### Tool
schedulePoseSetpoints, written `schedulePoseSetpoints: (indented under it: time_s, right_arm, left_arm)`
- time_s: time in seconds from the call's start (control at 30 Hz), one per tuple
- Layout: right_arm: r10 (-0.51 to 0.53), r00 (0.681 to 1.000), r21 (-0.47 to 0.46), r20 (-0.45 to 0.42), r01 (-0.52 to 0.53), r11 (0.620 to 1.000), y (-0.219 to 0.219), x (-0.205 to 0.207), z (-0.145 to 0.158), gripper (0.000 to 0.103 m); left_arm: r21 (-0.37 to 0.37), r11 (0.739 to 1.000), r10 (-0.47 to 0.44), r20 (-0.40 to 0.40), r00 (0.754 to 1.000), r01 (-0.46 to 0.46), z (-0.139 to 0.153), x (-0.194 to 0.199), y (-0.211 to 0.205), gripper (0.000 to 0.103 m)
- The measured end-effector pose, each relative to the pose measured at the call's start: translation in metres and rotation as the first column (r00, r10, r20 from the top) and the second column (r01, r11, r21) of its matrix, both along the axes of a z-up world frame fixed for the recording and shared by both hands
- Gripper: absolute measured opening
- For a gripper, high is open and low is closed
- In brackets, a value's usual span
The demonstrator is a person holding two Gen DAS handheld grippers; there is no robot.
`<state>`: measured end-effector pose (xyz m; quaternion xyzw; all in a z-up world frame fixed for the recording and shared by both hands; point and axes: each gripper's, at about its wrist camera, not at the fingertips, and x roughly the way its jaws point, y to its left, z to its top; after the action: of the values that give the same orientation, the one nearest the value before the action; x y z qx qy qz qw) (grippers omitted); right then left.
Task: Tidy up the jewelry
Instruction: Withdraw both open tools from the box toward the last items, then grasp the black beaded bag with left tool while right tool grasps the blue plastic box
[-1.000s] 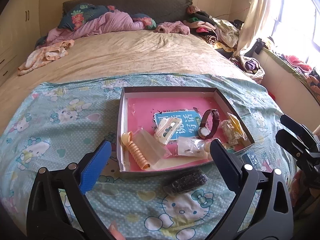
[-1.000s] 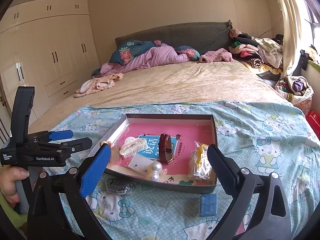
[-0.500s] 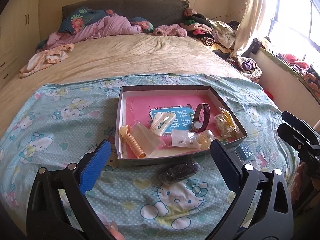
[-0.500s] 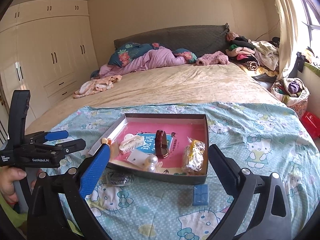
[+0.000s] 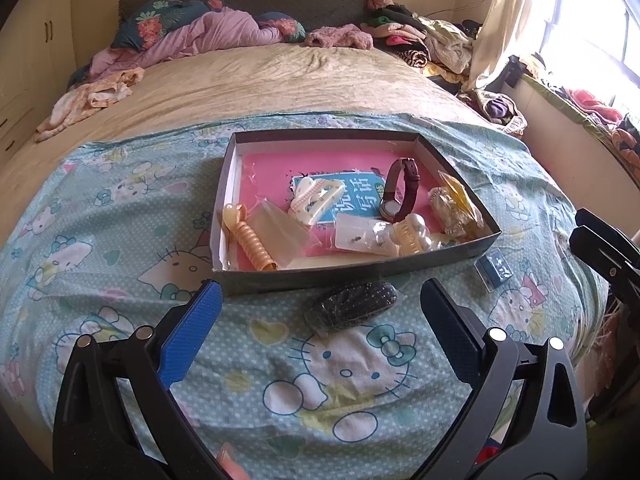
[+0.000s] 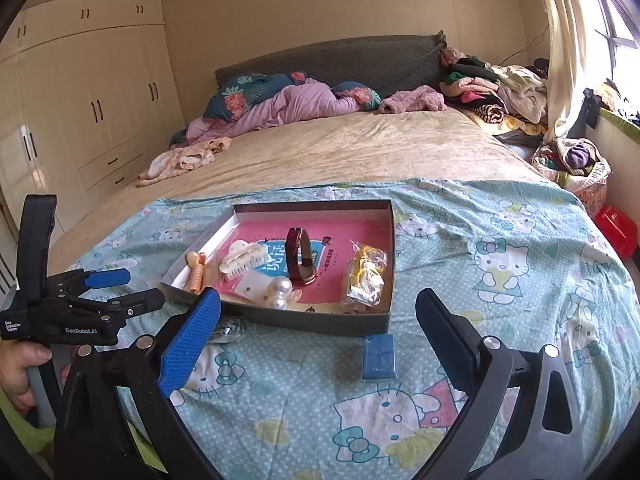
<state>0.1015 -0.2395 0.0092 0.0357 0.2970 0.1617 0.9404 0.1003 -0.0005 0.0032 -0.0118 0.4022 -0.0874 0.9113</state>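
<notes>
My left gripper is wide open and empty, held over the sheet. At 12 o'clock between its fingers, just ahead of the tips, lies a black bag, apart from both pads. My right gripper is also spread wide, holding nothing; a blue box lies on the sheet between its fingers, at about 1 o'clock, touching neither.

Beyond both tools, at 12 o'clock, sits the tray, the bag and box just outside its near wall. In the tray, from the left wrist view: peach clip at 9 o'clock, white claw clip near centre, watch standing on edge at 2 o'clock, pearl clip at 5 o'clock, yellow packet at 3 o'clock against the right wall.

From the right wrist view, the left gripper shows at 9 o'clock, a hand on its handle.
</notes>
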Motion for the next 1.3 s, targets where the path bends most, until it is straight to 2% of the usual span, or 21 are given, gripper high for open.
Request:
schedulePoseSetpoints:
  time_s: [0.2, 0.53, 0.83, 0.87, 1.0, 1.27, 1.3]
  right_arm:
    - [-0.019, 0.998, -0.011, -0.058, 0.018, 1.000, -0.009, 0.005, -0.022, 0.097]
    - [-0.037, 0.985, -0.050, -0.168, 0.029, 0.998, -0.014, 0.026, -0.068, 0.097]
    - [-0.052, 0.966, -0.065, -0.254, 0.036, 0.997, -0.017, 0.055, -0.106, 0.068]
    - [-0.054, 0.966, -0.063, -0.253, 0.039, 0.997, -0.017, 0.057, -0.108, 0.063]
    - [-0.036, 0.969, -0.051, -0.245, 0.024, 0.998, -0.017, 0.058, -0.113, 0.032]
    - [0.025, 0.969, -0.014, -0.245, -0.029, 0.999, -0.014, 0.052, -0.108, 0.031]
    - [0.036, 0.969, -0.009, -0.246, -0.040, 0.999, -0.012, 0.050, -0.107, 0.031]
  left_arm:
    - [0.008, 1.000, -0.017, -0.044, 0.999, 0.017, -0.016, 0.002, -0.011, 0.093]
    - [-0.045, 0.999, -0.015, -0.148, 0.989, 0.008, -0.048, 0.015, -0.013, 0.093]
    - [-0.101, 0.995, -0.028, -0.222, 0.975, 0.006, -0.070, 0.032, -0.016, 0.093]
    - [-0.110, 0.994, -0.028, -0.230, 0.973, 0.003, -0.072, 0.034, -0.016, 0.093]
    - [-0.144, 0.989, -0.018, -0.254, 0.967, -0.020, -0.080, 0.044, -0.017, 0.093]
    - [-0.134, 0.989, 0.022, -0.230, 0.973, -0.054, -0.084, 0.053, -0.021, 0.093]
    - [-0.127, 0.991, 0.022, -0.225, 0.974, -0.051, -0.084, 0.053, -0.021, 0.090]
